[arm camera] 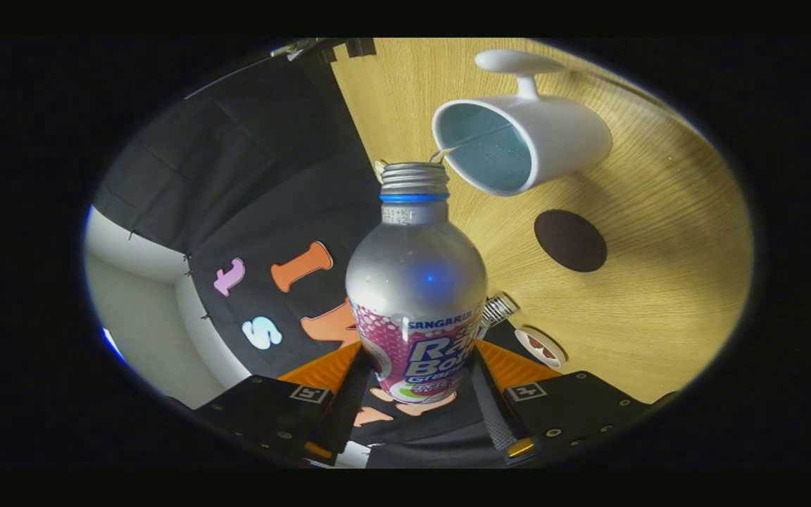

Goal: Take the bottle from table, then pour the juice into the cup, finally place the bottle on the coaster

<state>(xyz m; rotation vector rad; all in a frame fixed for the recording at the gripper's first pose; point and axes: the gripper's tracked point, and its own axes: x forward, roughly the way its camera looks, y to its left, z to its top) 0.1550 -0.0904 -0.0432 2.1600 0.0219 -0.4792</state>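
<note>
A silver aluminium bottle (416, 282) with a purple and white label sits between my fingers, and my gripper (416, 362) is shut on its lower body. The threaded neck is uncapped and has a blue ring under it. The bottle is tipped over, so its mouth is right at the rim of a white cup (553, 134) with a pale blue inside, standing on the wooden table (659, 296). A thin thread of liquid (442, 153) runs from the mouth into the cup. A round dark brown coaster (569, 240) lies on the table beside the cup, apart from it.
A ribbed silver cap (498, 308) lies on the table close behind the bottle's shoulder. Next to it is a small round white disc with a brown pattern (541, 346). The black cloth wall (258, 176) runs along the table's far edge.
</note>
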